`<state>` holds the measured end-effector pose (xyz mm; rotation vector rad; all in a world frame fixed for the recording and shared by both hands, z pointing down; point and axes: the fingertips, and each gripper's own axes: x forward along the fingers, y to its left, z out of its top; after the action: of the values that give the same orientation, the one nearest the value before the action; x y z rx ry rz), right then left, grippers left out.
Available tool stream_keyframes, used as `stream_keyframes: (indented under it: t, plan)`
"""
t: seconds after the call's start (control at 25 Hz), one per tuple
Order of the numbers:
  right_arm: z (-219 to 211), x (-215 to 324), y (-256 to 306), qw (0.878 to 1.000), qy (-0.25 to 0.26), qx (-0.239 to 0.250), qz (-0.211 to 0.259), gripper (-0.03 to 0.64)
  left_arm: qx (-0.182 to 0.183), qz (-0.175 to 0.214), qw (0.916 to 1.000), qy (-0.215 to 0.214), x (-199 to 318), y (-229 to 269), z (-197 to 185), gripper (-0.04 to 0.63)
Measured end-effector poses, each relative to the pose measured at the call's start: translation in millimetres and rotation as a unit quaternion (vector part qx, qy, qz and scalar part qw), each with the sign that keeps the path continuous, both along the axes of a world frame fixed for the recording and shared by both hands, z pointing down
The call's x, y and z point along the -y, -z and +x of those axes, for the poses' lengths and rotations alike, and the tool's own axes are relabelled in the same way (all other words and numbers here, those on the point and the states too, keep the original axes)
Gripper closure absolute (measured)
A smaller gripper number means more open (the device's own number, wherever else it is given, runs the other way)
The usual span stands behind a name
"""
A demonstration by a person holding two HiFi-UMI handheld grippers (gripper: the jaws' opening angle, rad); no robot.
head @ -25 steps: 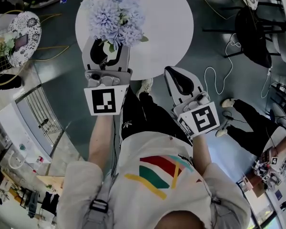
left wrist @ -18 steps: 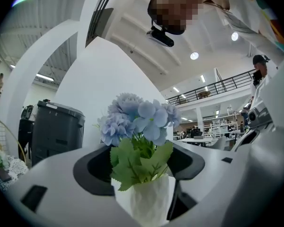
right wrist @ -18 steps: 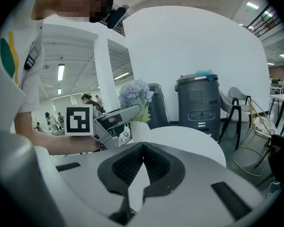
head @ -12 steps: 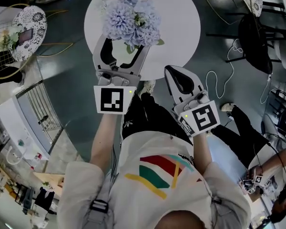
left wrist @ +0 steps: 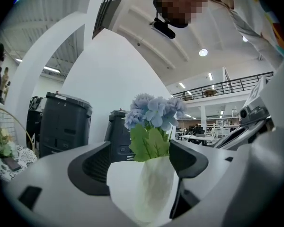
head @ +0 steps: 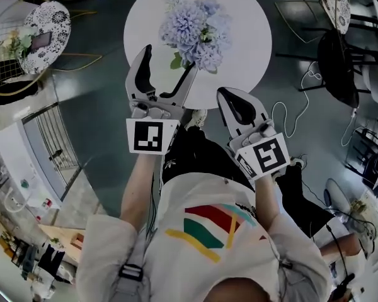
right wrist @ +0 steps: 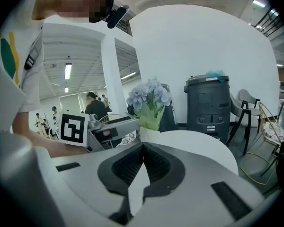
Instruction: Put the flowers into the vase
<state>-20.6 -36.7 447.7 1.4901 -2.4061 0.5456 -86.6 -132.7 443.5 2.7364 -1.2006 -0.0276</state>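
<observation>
Pale blue flowers (head: 197, 29) with green leaves stand in a white vase (left wrist: 155, 188) on the round white table (head: 242, 36). My left gripper (head: 169, 60) is at the table's near edge, level, its jaws opening. The vase stands just beyond the tips and the pads do not touch it. In the left gripper view the flowers (left wrist: 154, 113) rise straight ahead of that gripper (left wrist: 141, 148). My right gripper (head: 232, 100) hangs lower right, off the table, shut with nothing in it. In the right gripper view, beyond that gripper (right wrist: 143, 148), stand the flowers (right wrist: 149, 96) and the vase (right wrist: 149, 134).
A black chair (head: 337, 49) stands at the right and a patterned white chair (head: 43, 33) at the left. A white cable (head: 290, 106) lies on the floor by the table. Dark bins (right wrist: 207, 105) stand behind the table.
The left jaws have spread wide and let go of the vase. That gripper has drawn back toward me, and the vase with the flowers stays on the table.
</observation>
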Motion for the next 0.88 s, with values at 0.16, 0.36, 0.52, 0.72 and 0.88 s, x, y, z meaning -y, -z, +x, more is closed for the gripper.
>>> stream_keyframes:
  t: [0.16, 0.36, 0.52, 0.72, 0.88]
  plan:
    - [-5, 0, 2, 1.000, 0.008, -0.001, 0.001, 0.606, 0.007, -0.008, 0.9998, 0.015, -4, -3, -13, 0.230]
    - [-12, -4, 1, 1.000, 0.013, 0.001, 0.004, 0.606, 0.013, -0.012, 0.9998, 0.009, -15, -8, -21, 0.230]
    - [-15, -10, 2, 1.000, 0.027, -0.001, 0.004, 0.606, 0.008, 0.016, 0.9998, 0.012, -11, 8, -12, 0.230]
    - [-20, -14, 6, 0.999, 0.038, -0.001, 0.007, 0.606, 0.008, 0.015, 0.9997, 0.018, -19, 13, -17, 0.230]
    - [-21, -13, 17, 0.999, 0.046, 0.002, 0.027, 0.606, 0.009, 0.003, 0.9994, 0.034, -32, 14, -28, 0.230]
